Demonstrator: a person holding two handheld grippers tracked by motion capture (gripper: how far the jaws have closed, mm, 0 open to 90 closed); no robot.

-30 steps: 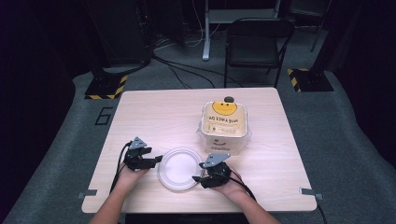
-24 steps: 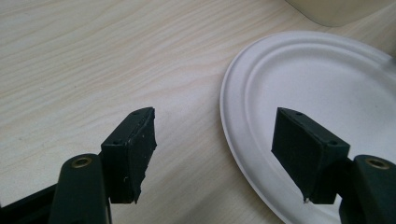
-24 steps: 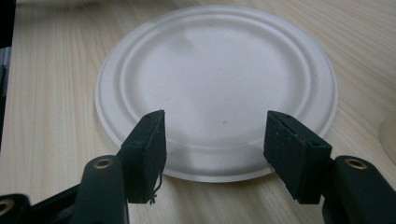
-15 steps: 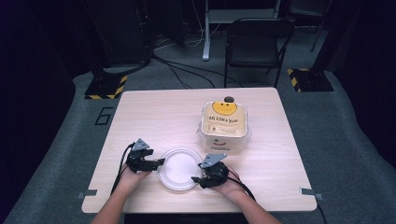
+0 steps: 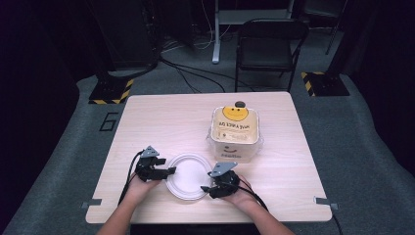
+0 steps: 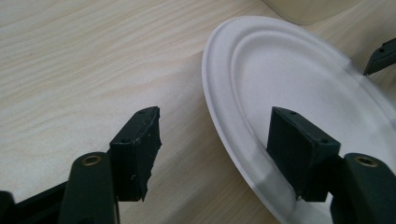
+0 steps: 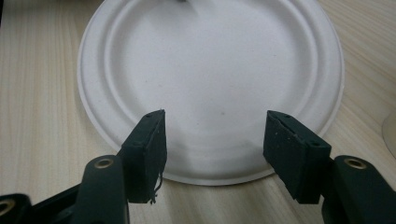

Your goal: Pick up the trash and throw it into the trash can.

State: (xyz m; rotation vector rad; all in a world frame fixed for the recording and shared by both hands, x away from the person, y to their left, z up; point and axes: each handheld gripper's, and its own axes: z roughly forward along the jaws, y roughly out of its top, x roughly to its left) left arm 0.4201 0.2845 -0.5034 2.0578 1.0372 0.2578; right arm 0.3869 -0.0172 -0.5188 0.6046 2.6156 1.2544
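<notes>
Between both grippers' spread fingers, white paper plate, smiley-lidded tub just behind, black chair beyond table

Both forearms reach in from the near edge. The left black two-jaw tongs point rightward, jaws spread apart. The right black two-jaw tongs point leftward, jaws likewise spread wide.
</notes>
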